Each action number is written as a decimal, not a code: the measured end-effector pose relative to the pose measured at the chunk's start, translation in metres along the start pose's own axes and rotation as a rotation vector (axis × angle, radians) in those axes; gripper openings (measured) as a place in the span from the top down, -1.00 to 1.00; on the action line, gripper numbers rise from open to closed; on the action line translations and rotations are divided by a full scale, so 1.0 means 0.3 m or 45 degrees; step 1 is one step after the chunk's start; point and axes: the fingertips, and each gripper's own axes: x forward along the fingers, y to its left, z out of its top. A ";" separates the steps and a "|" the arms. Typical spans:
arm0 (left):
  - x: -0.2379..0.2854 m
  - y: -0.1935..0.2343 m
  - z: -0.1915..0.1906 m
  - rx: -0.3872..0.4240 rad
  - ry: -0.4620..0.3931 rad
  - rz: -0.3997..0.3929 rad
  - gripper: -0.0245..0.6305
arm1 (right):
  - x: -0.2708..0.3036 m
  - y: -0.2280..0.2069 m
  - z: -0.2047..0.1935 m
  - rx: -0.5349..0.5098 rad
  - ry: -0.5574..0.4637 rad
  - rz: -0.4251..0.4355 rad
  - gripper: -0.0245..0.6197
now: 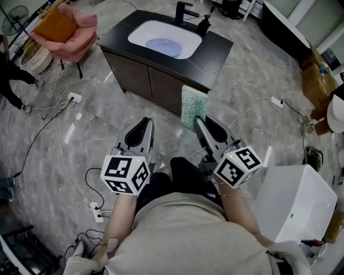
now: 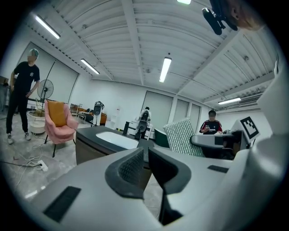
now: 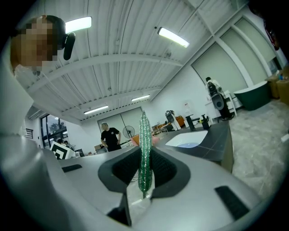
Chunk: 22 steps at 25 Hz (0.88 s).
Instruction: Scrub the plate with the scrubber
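Note:
A pale blue plate [image 1: 164, 47] lies in the white sink basin [image 1: 141, 33] of the dark vanity, far ahead of both grippers. My right gripper [image 1: 200, 121] is shut on the green scrubber [image 1: 192, 108], a flat sparkly pad that stands up from its jaws; edge-on it shows as a thin green strip [image 3: 144, 151] in the right gripper view. My left gripper [image 1: 146, 123] is held level beside it with its jaws nearly touching and nothing between them [image 2: 145, 163]. The scrubber [image 2: 183, 137] also shows at the right of the left gripper view.
The dark vanity [image 1: 166, 59] has a black tap [image 1: 183, 11] at its back. A pink chair [image 1: 67, 29] stands at far left, cables and a power strip [image 1: 98, 213] lie on the marble floor, and a white box [image 1: 298, 201] sits at right. People stand around the room.

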 end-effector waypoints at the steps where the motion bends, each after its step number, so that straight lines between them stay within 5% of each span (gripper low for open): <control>1: 0.010 0.010 0.004 0.011 0.001 -0.001 0.79 | 0.014 -0.009 0.003 0.000 -0.001 -0.006 0.67; 22: 0.445 0.431 0.198 0.029 -0.035 0.187 0.78 | 0.657 -0.280 0.167 0.042 0.023 0.122 0.67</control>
